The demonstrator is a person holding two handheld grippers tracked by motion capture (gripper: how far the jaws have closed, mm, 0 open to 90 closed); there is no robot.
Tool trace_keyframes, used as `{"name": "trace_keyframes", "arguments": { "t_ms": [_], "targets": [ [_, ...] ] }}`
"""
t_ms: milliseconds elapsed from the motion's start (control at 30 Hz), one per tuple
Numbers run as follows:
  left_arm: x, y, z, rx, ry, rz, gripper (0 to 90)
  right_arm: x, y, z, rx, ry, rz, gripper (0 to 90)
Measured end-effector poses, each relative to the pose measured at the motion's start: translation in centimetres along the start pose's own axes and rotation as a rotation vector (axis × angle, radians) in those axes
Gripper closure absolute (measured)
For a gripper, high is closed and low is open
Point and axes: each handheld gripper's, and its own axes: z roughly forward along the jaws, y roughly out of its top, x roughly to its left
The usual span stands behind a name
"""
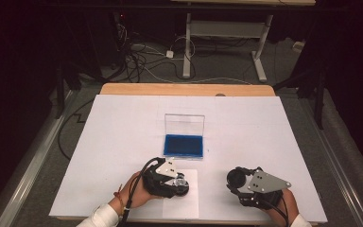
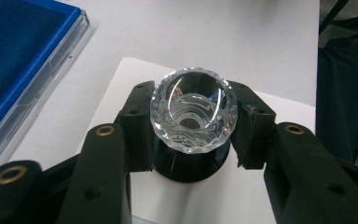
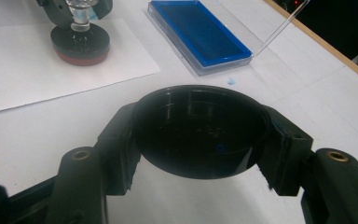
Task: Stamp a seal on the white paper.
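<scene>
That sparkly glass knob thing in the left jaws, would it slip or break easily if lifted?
The faceted glass piece looks hard and smooth, so it is probably slippery; the left gripper clamps its rim from both sides. Being glass, it would likely chip if dropped. Its narrow stem on the round black base suggests it may tip when pushed.

The high view is dim around the edges; the floor and room fall off into near black, while the white table sheet [image 1: 123, 142] stands out evenly lit from above, with faint, soft shadows; the picture is slightly soft and grainy. In the left gripper view the crystal knob [image 2: 194, 111] catches bright glints and is sharp; the near jaws blur. The right gripper view has a cool cast; the black cap [image 3: 198, 130] shows faint reflections.
</scene>
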Motion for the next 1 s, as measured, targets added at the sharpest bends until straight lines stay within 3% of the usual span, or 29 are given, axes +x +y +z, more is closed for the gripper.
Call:
{"name": "trace_keyframes", "arguments": {
  "t_ms": [800, 1000],
  "targets": [
    [-0.47, 0.01, 0.05, -0.001, 0.035, 0.022, 54.1, 0.13, -0.01, -0.10, -0.005, 0.026, -0.013, 38.4],
    [-0.33, -0.03, 0.05, -0.001, 0.028, 0.021, 54.1, 0.14, 0.07, -0.06, -0.005, 0.026, -0.014, 38.4]
  ]
}}
